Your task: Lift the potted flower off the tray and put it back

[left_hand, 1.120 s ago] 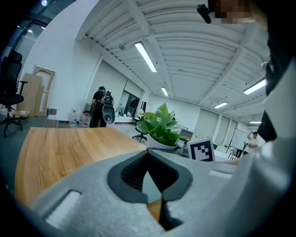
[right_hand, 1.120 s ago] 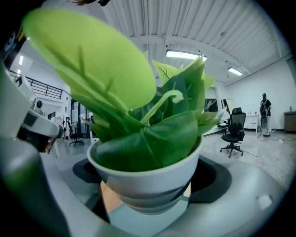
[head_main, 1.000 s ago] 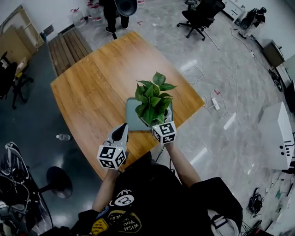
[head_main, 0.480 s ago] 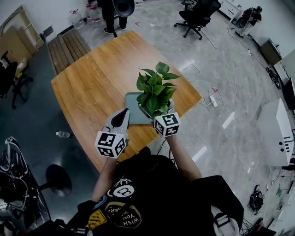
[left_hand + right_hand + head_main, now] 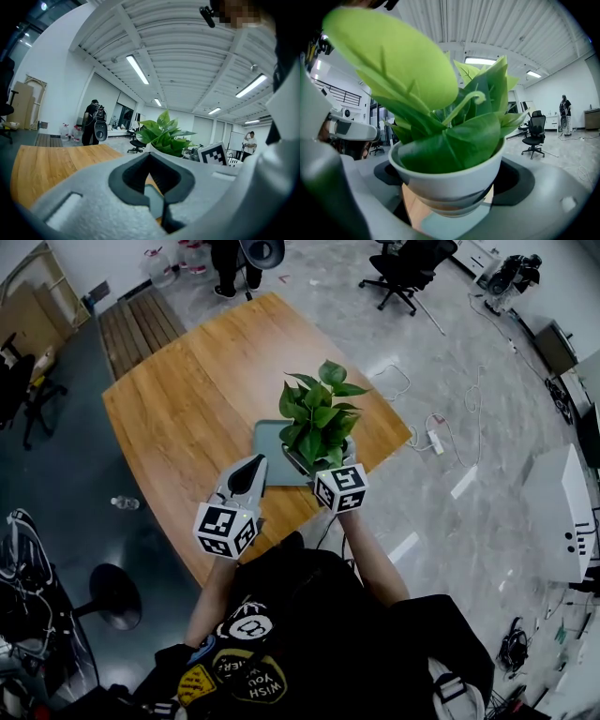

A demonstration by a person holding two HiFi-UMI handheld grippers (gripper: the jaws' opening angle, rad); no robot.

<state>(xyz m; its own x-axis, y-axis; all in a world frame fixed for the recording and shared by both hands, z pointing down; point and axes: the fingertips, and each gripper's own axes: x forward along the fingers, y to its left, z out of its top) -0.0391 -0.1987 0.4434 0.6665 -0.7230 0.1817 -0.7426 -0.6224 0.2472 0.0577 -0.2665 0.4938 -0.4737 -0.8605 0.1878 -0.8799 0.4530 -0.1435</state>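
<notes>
right claw: jaws closed on the white pot, filling the gap between them. the leaves spread above and ahead of this claw and block any approach from over the top. the grey tray lies beneath the pot; the part of it to the claw's left is bare. left claw: jaws together with nothing between them, tip at the tray's left edge, standing near the right claw's left side and narrowing the lane there. ahead and to the left of the left claw, the wooden table is open wood out to its far edges. to the right of the right claw the table edge is close, with floor beyond.
</notes>
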